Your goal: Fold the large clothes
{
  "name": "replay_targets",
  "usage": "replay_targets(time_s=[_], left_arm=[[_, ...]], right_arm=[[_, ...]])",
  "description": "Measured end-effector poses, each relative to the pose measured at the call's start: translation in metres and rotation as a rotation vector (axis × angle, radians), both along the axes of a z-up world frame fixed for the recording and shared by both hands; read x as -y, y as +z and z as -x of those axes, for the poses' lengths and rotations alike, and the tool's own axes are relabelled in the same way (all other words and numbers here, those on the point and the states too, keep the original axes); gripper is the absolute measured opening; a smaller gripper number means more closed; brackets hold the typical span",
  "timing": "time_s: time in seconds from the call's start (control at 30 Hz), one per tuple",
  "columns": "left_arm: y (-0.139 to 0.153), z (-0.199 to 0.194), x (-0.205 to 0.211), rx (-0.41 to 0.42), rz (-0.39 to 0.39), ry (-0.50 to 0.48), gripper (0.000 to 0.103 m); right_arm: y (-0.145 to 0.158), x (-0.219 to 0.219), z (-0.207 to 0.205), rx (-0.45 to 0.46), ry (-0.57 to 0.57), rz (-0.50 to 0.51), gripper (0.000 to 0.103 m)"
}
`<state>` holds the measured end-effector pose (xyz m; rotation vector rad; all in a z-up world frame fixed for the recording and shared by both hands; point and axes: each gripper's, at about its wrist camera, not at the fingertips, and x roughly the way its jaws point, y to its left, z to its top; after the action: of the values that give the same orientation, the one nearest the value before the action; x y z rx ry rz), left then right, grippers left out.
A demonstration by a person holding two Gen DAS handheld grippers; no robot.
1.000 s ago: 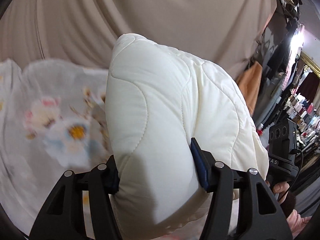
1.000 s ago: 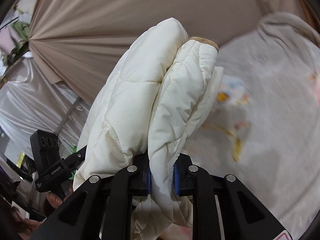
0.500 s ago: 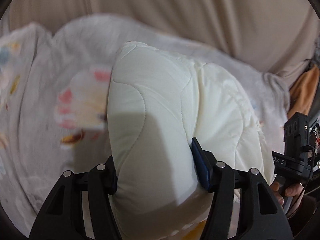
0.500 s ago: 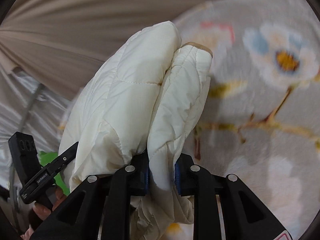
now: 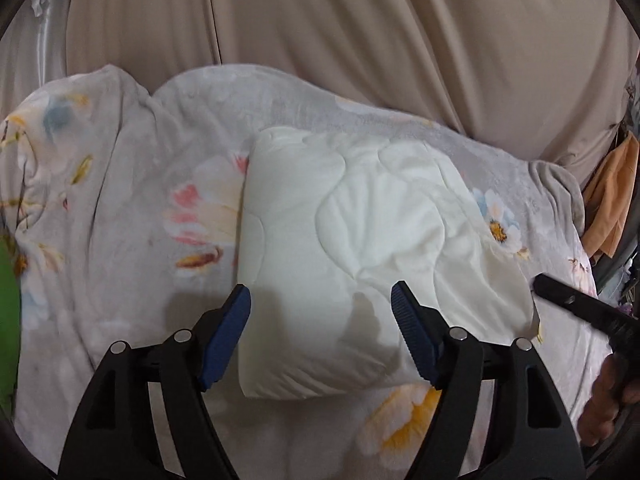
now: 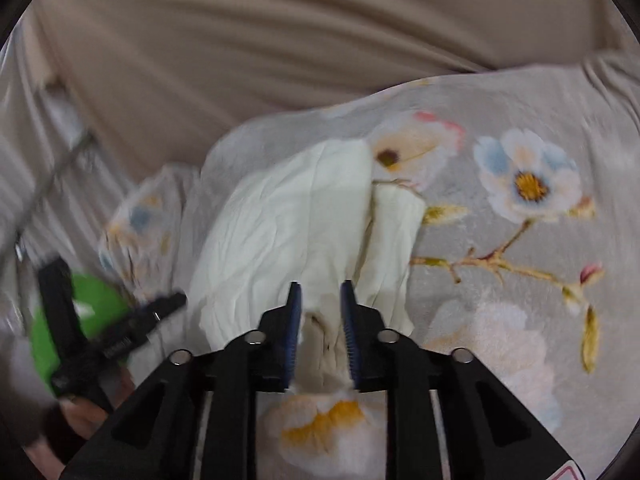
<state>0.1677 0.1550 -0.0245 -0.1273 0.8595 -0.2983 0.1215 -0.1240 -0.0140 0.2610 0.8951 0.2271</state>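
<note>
A folded cream quilted jacket [image 5: 352,256] lies on the grey floral blanket [image 5: 120,240]. My left gripper [image 5: 320,300] is open, its blue pads standing either side of the jacket's near edge without gripping it. In the right wrist view the jacket [image 6: 288,232] lies flat ahead, a loose fold at its right side. My right gripper [image 6: 320,300] is open a little, its jaws just over the jacket's near end and holding nothing. The other gripper [image 6: 116,328] shows at the left of that view.
Beige curtain [image 5: 360,40] hangs behind the bed. A green object [image 6: 80,320] lies at the left edge. An orange garment [image 5: 612,204] hangs at the right. The floral blanket [image 6: 520,240] spreads to the right of the jacket.
Both grippers lowered the folded jacket onto the blanket and let it go. The left jaws opened wide; the right jaws opened slightly.
</note>
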Motion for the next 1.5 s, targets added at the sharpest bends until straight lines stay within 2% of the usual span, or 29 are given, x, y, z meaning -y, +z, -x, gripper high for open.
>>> replay_targets(time_s=[0.07,0.13,0.2,0.27,0.37,0.4,0.43,0.5,0.57,0.6,0.73,0.8,0.87,1.07,1.5], left_arm=[[-0.015,-0.005,0.009,-0.048,-0.010,-0.001,0.070],[-0.039,-0.010,0.016,-0.088,-0.073,-0.004,0.072],[-0.055,-0.012,0.021,-0.093,-0.135,-0.013,0.079],[-0.062,-0.009,0.025,-0.084,-0.178,-0.017,0.080],[-0.054,-0.007,0.018,-0.095,-0.152,0.006,0.076],[-0.044,-0.003,0.015,-0.099,-0.134,0.021,0.072],[-0.034,0.003,0.013,-0.084,-0.125,0.028,0.071],[-0.016,0.020,0.015,-0.033,-0.139,0.032,0.074],[-0.001,0.037,0.020,0.014,-0.174,0.027,0.078],[0.003,0.047,0.025,0.026,-0.189,0.021,0.081],[0.003,0.071,0.036,0.038,-0.210,0.037,0.088],[-0.002,0.079,0.040,0.038,-0.239,0.049,0.092],[-0.011,0.086,0.047,0.011,-0.259,0.041,0.092],[-0.031,0.106,0.055,-0.029,-0.269,0.045,0.092],[-0.037,0.120,0.049,-0.018,-0.302,0.089,0.092]], right_arm=[[-0.026,-0.008,-0.010,-0.057,0.001,0.077,0.009],[-0.060,-0.002,-0.014,-0.127,-0.032,0.135,0.009],[-0.090,0.011,-0.012,-0.193,-0.050,0.080,0.011],[-0.099,0.017,-0.010,-0.219,-0.069,0.029,0.012],[-0.086,0.021,-0.005,-0.219,-0.091,0.022,0.012],[-0.072,0.020,0.003,-0.189,-0.108,0.036,0.014],[-0.056,0.019,0.012,-0.153,-0.114,0.061,0.014],[-0.031,0.014,0.033,-0.099,-0.133,0.119,0.020],[-0.020,0.007,0.055,-0.077,-0.131,0.143,0.025],[-0.017,0.002,0.066,-0.075,-0.134,0.165,0.031],[-0.023,-0.015,0.100,-0.069,-0.159,0.247,0.040],[-0.026,-0.024,0.112,-0.066,-0.169,0.253,0.048],[-0.032,-0.029,0.116,-0.083,-0.178,0.263,0.051],[-0.047,-0.036,0.126,-0.121,-0.188,0.273,0.053],[-0.050,-0.032,0.133,-0.124,-0.232,0.299,0.054]])
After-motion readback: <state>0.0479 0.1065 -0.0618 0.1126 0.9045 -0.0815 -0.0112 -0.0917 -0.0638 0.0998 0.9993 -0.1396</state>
